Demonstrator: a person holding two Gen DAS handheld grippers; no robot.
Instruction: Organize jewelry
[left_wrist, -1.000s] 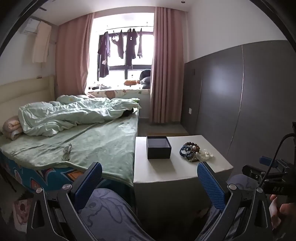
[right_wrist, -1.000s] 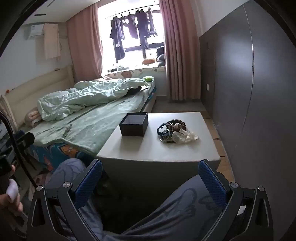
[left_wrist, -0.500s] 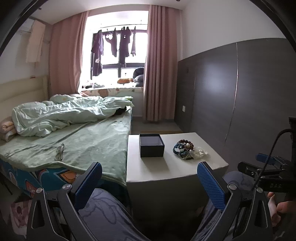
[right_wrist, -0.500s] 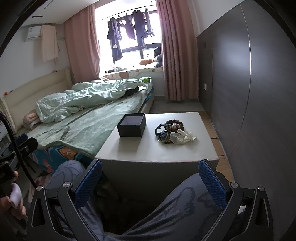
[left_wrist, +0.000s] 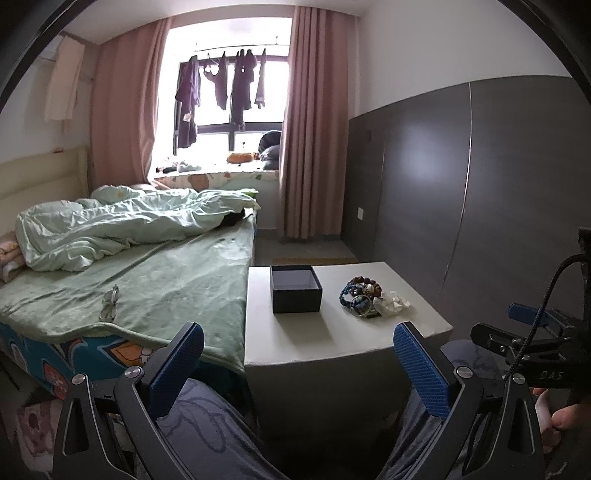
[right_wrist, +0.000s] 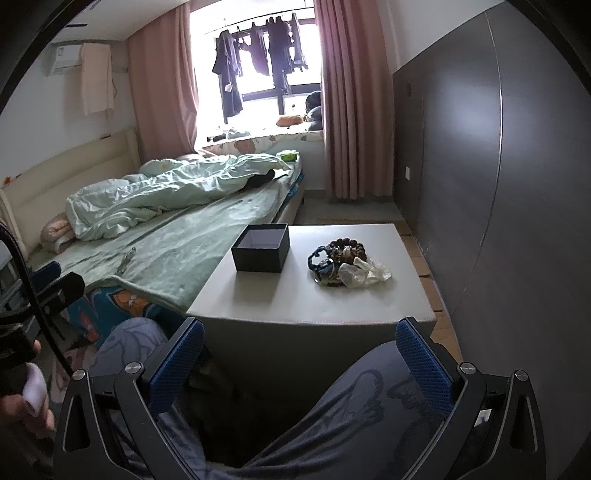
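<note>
A dark open box (left_wrist: 295, 290) (right_wrist: 261, 250) stands on a low white table (left_wrist: 332, 332) (right_wrist: 310, 299). To its right lies a heap of bead bracelets (left_wrist: 360, 293) (right_wrist: 338, 258), brown and blue, with a crumpled clear plastic bag (left_wrist: 391, 304) (right_wrist: 364, 273) beside it. My left gripper (left_wrist: 299, 362) is open and empty, held short of the table's near edge. My right gripper (right_wrist: 301, 356) is open and empty too, above the person's knees. The right gripper also shows in the left wrist view (left_wrist: 532, 325).
A bed with a green blanket (left_wrist: 159, 284) (right_wrist: 177, 251) runs along the table's left side, with glasses (left_wrist: 110, 306) lying on it. A dark wall panel (left_wrist: 480, 192) stands to the right. The person's legs (right_wrist: 332, 424) are under both grippers.
Both views have shifted slightly: the table, box and bracelets sit a little nearer and lower in frame. Both grippers stay open and empty.
</note>
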